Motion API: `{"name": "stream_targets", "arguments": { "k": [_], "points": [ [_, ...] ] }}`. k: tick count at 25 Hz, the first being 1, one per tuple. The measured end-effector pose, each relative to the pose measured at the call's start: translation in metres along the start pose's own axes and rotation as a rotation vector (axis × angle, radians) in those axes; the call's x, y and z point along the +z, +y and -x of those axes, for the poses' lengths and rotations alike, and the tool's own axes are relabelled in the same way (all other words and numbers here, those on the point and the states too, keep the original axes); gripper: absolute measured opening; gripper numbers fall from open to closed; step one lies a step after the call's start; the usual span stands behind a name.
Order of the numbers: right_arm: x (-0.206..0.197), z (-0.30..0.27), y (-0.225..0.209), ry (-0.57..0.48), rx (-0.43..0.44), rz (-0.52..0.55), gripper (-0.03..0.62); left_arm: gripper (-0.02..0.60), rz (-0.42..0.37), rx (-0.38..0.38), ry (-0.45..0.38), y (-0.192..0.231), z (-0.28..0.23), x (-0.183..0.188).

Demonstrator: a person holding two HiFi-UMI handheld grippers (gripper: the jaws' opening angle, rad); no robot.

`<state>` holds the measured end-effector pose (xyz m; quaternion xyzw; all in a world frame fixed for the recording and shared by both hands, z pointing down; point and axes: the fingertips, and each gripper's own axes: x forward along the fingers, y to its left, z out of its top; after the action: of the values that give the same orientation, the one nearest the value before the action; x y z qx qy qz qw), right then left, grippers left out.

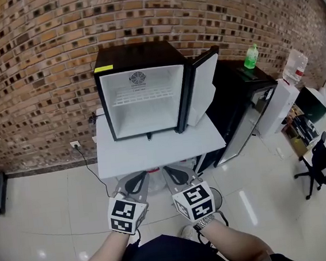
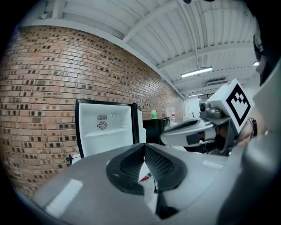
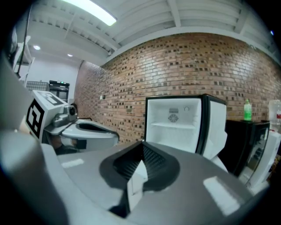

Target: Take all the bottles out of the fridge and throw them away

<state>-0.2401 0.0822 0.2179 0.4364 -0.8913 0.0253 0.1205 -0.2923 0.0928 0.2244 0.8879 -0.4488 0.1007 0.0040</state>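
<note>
The small black fridge (image 1: 141, 89) stands on a white table (image 1: 159, 150) with its door (image 1: 204, 88) swung open to the right. Its white inside holds one wire shelf and no bottle that I can see. A green bottle (image 1: 251, 57) stands apart on the black cabinet to the right, and shows too in the left gripper view (image 2: 153, 113) and the right gripper view (image 3: 247, 110). My left gripper (image 1: 136, 177) and right gripper (image 1: 174, 172) hang side by side below the table's front edge. Both are shut with nothing between their jaws (image 2: 144, 146) (image 3: 142, 143).
A brick wall (image 1: 40, 64) backs the fridge, with an outlet and cable (image 1: 76, 146) low on the left. Right of the table are a black cabinet (image 1: 247, 101), a white water dispenser (image 1: 289, 93) and an office chair (image 1: 322, 159). The floor is glossy tile.
</note>
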Motion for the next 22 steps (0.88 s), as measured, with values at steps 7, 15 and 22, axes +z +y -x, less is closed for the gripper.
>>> {"name": "stream_targets", "arguments": {
  "k": [7,15,22],
  "points": [
    [0.001,0.007,0.009,-0.006,-0.010,0.006,0.002,0.003,-0.011,-0.018,-0.010,-0.004,0.007,0.003],
    [0.005,0.012,0.017,-0.009,-0.014,0.016,0.002,0.003,-0.012,-0.025,-0.011,-0.006,0.014,0.001],
    [0.008,0.013,0.024,-0.012,-0.016,0.022,0.002,0.003,-0.014,-0.029,-0.019,-0.005,0.019,0.002]
  ]
}}
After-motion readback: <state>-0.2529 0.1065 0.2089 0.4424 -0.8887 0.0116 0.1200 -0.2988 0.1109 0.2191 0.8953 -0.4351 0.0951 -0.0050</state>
